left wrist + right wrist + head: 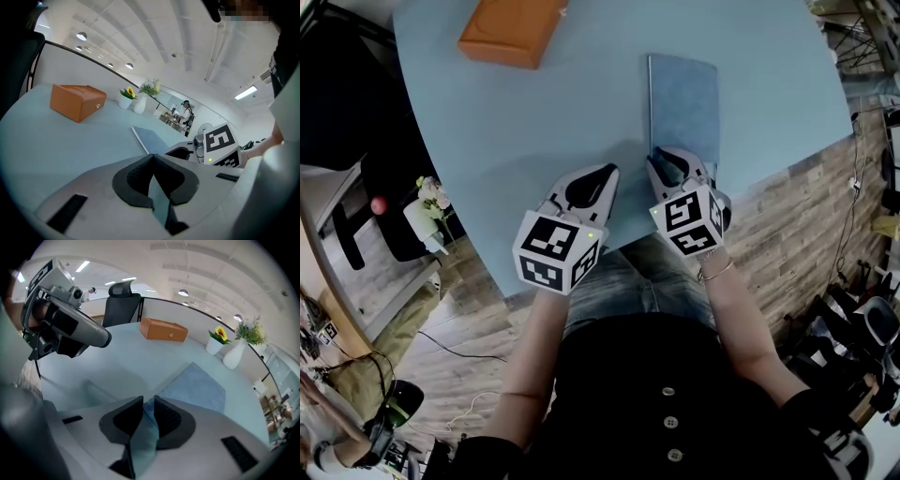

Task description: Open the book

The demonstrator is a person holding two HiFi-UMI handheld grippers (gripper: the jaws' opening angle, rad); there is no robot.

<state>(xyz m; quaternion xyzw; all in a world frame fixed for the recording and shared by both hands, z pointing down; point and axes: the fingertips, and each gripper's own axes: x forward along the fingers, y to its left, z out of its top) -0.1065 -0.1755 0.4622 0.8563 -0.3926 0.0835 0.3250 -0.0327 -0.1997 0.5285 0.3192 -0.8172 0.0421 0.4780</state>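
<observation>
- Book [682, 98]: closed, flat on the blue table [534, 122], right of centre. Long axis runs straight away from the person, with 1 short end close to the near table edge.
- Right gripper [666, 157]: sits at that near short end, tips pointing along the book's length. Jaws narrow, a thin slit only. Through the slit the right gripper view shows table close in and the book's blue further out, so I judge nothing is pinched yet.
- Left gripper [605, 173]: over bare table just left of the book's near end, pointing the same way. Pad tips meet and nothing is between them.
- Key relation: the book lies directly ahead of the right gripper and off to the right of the left one, so the right is the nearer of the 2. The jaws part sideways while the cover lies flat, so I judge a roll of the wrist, or a tip slid under a long edge, is needed to lift it.
- Cannot tell which long edge is the spine.
- Containers: orange box [508, 30], far left, well apart from the book, lid down, contents not visible. 2 white vases [233, 356] near the table's far rim hold flowers; the smaller has a sunflower
</observation>
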